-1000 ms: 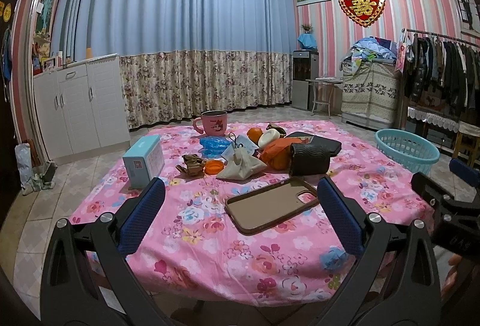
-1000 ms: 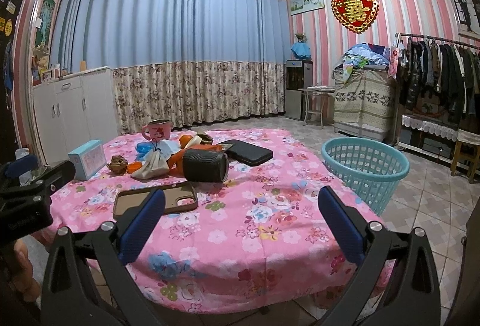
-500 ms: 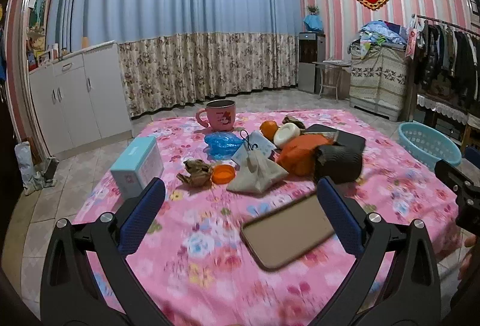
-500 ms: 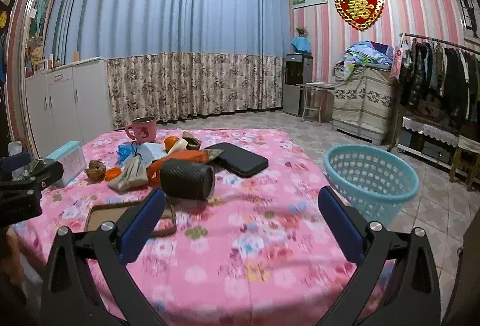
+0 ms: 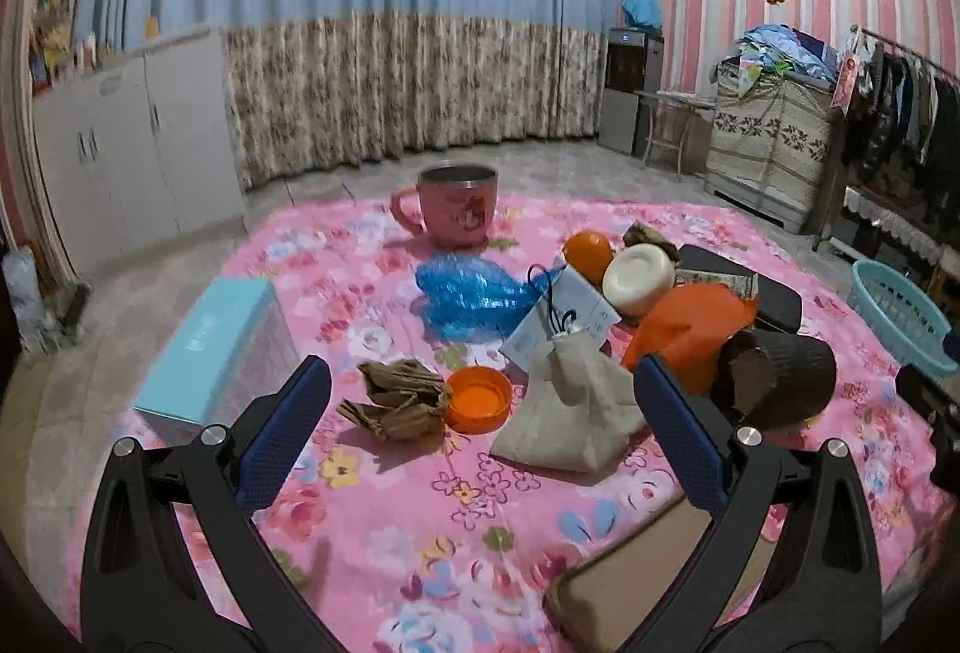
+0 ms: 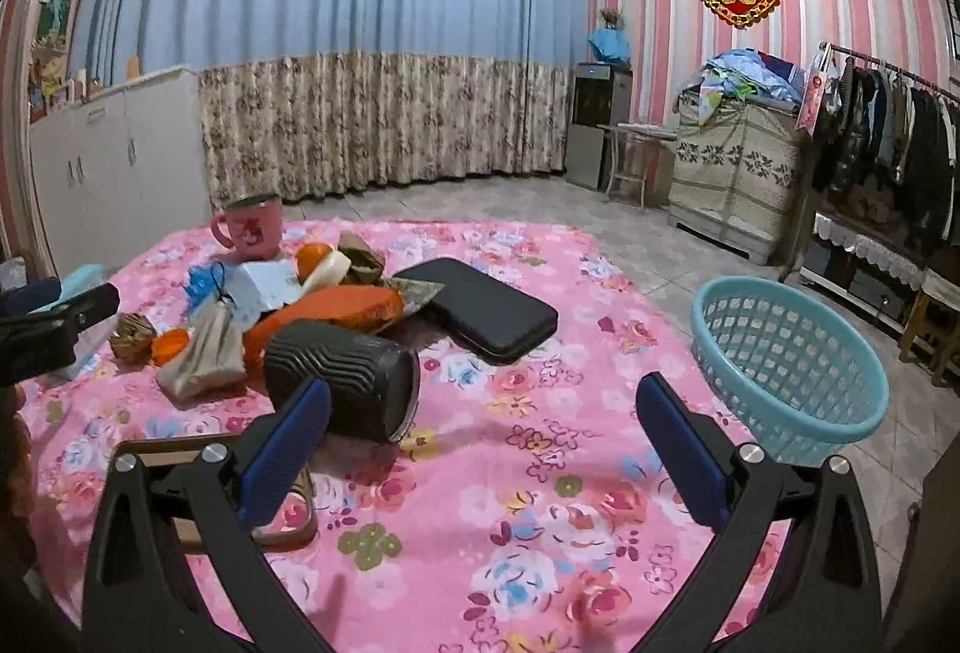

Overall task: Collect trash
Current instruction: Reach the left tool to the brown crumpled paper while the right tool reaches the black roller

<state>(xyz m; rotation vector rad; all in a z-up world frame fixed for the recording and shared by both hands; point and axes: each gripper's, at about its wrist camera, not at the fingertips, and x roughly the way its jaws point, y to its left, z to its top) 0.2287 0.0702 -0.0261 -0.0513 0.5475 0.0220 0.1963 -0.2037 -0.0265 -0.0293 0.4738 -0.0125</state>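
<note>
A heap of litter lies on the pink flowered table (image 5: 372, 533): crumpled brown paper (image 5: 396, 398), an orange bottle cap (image 5: 478, 398), a beige cloth pouch (image 5: 573, 413), a blue plastic bag (image 5: 471, 293), an orange wrapper (image 5: 690, 323) and a white card (image 5: 567, 314). My left gripper (image 5: 480, 437) is open and empty, hovering just short of the brown paper and cap. My right gripper (image 6: 483, 446) is open and empty above the table, beside a black ribbed cylinder (image 6: 342, 380). A teal basket (image 6: 786, 365) stands on the floor to the right.
A pink mug (image 5: 459, 212), a teal box (image 5: 219, 347), an orange fruit (image 5: 588, 251), a white round lid (image 5: 639, 278), a black case (image 6: 477, 308) and a brown phone case (image 5: 648, 581) also lie on the table. White cabinets stand at left, a clothes rack at right.
Both grippers have moved forward over the table toward the litter heap; the left one has come close to the brown paper and cap. Both stayed open.
</note>
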